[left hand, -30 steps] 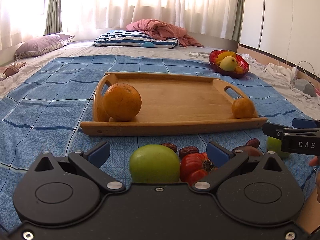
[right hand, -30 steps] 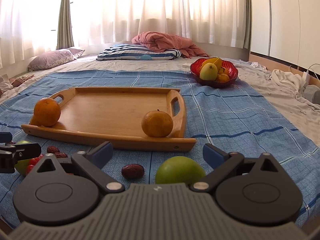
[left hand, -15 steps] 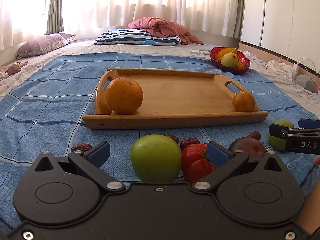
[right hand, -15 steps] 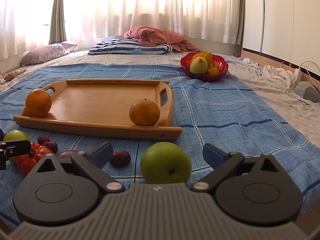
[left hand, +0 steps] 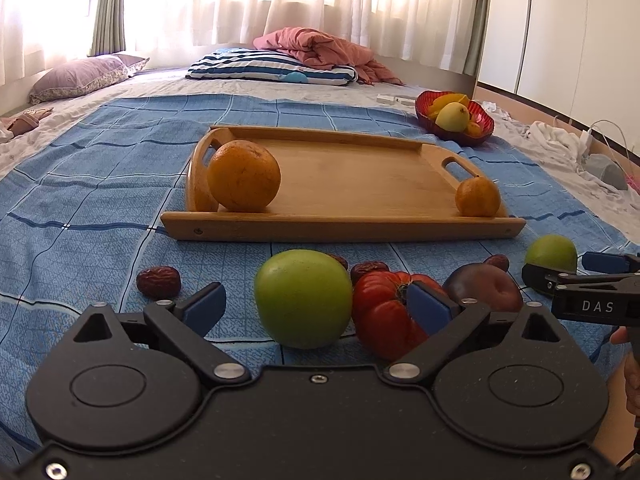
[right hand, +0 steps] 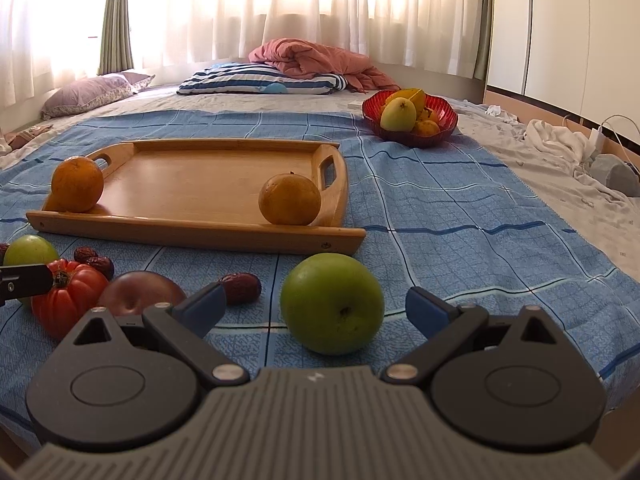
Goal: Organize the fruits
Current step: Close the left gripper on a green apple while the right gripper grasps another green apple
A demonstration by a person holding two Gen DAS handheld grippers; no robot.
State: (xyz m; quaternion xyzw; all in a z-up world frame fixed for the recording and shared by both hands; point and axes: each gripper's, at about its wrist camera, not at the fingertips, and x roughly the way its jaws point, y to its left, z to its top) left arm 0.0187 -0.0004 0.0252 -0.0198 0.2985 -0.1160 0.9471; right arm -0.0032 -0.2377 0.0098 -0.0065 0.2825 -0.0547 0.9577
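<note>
Both tools, left (left hand: 316, 304) & right (right hand: 316, 306), gape wide round smooth green apples (left hand: 303, 299) on checked blue cloth (right hand: 460, 216).

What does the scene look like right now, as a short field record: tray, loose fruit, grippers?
tray: wooden tray on the blue blanket, holding two oranges
loose fruit: two green apples, tomato, plum, several dates, all in front of the tray
left gripper: jaws open around one green apple
right gripper: jaws open around the other green apple
bowl: red fruit bowl, far right
</note>
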